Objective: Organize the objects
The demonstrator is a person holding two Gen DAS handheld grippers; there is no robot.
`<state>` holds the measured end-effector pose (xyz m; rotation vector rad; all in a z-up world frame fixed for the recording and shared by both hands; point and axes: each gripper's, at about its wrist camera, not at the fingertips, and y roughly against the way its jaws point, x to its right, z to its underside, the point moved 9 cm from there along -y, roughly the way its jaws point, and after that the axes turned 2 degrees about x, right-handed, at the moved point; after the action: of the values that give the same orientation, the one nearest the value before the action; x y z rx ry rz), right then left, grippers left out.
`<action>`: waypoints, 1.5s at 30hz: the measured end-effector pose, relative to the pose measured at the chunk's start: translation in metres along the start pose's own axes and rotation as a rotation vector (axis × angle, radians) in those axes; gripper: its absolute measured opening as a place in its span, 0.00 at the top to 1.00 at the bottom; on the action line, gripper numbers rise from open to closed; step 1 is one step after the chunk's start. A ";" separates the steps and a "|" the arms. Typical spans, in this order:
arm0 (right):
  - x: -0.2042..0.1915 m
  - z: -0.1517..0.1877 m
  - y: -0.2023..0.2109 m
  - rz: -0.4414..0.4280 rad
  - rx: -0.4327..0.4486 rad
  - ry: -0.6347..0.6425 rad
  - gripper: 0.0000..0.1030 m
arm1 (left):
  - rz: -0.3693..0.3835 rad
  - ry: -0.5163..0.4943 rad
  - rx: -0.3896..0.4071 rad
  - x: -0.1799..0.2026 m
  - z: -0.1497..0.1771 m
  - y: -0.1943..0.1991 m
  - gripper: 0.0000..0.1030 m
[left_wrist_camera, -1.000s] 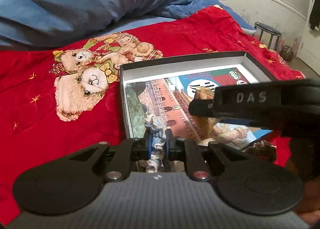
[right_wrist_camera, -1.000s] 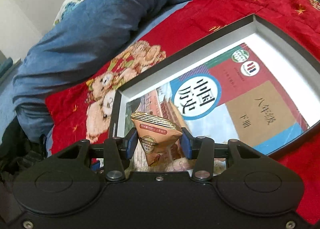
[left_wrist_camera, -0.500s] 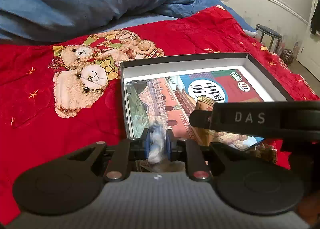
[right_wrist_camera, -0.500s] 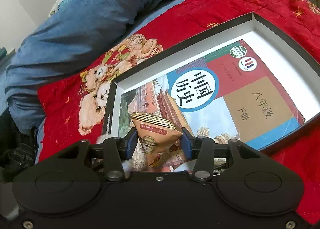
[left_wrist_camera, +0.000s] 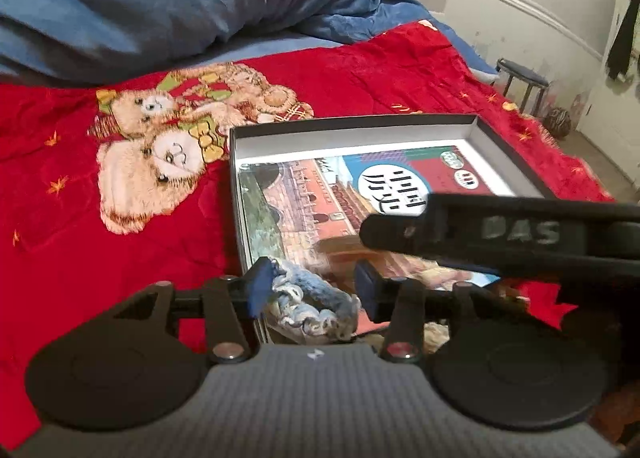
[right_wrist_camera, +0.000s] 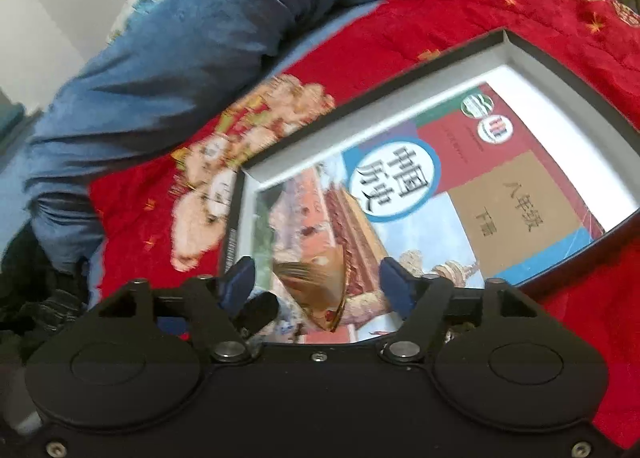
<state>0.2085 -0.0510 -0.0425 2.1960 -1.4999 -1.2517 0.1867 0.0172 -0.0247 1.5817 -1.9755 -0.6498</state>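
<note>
Judging from both wrist views, 2 deposits into the box [left_wrist_camera: 504, 149] are nearly complete. The left gripper [left_wrist_camera: 310, 288] is spread wide; the blue-grey fuzzy item [left_wrist_camera: 316, 304] lies loose between its pads at the box's near corner, apparently on the textbook [right_wrist_camera: 460, 193]. The right gripper [right_wrist_camera: 318, 284] is likewise spread; the orange snack packet [right_wrist_camera: 316, 286] is seen blurred between the pads, untouched by either, over the textbook. Withdrawal of both grippers is judged to remain. No other loose objects are visible on the red blanket [left_wrist_camera: 120, 258].
</note>
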 end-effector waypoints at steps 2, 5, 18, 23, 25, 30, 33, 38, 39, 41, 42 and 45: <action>-0.003 -0.004 0.011 -0.033 0.030 -0.003 0.28 | 0.003 -0.006 0.034 -0.001 -0.003 0.010 0.32; -0.004 -0.011 0.036 -0.058 0.092 -0.009 0.25 | -0.018 -0.062 0.113 0.002 -0.007 0.030 0.29; 0.042 0.031 0.158 -0.011 0.320 -0.015 0.22 | -0.020 -0.074 0.166 0.025 0.057 0.106 0.23; 0.061 0.064 0.148 -0.028 0.287 -0.057 0.24 | -0.067 -0.166 0.117 0.037 0.081 0.090 0.23; 0.063 0.073 0.137 -0.037 0.264 -0.068 0.24 | -0.079 -0.148 0.108 0.038 0.084 0.080 0.23; 0.064 0.083 0.109 0.032 0.203 -0.049 0.28 | -0.091 -0.082 0.046 0.031 0.093 0.057 0.32; 0.067 0.090 0.099 0.035 0.212 -0.072 0.32 | -0.089 -0.072 0.044 0.029 0.095 0.050 0.44; 0.073 0.095 0.095 0.068 0.245 -0.092 0.42 | -0.083 -0.114 0.044 0.042 0.098 0.049 0.62; 0.074 0.096 0.095 0.070 0.248 -0.093 0.43 | -0.088 -0.132 0.046 0.045 0.099 0.049 0.64; 0.074 0.098 0.094 0.089 0.253 -0.080 0.47 | -0.092 -0.162 0.046 0.051 0.100 0.050 0.65; 0.074 0.098 0.093 0.097 0.254 -0.070 0.47 | -0.092 -0.168 0.046 0.052 0.101 0.050 0.65; 0.071 0.098 0.091 0.138 0.264 -0.034 0.53 | -0.094 -0.158 0.043 0.052 0.100 0.051 0.65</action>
<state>0.0841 -0.1258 -0.0881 2.1865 -1.8911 -1.1088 0.0739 -0.0193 -0.0614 1.7047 -2.0496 -0.7960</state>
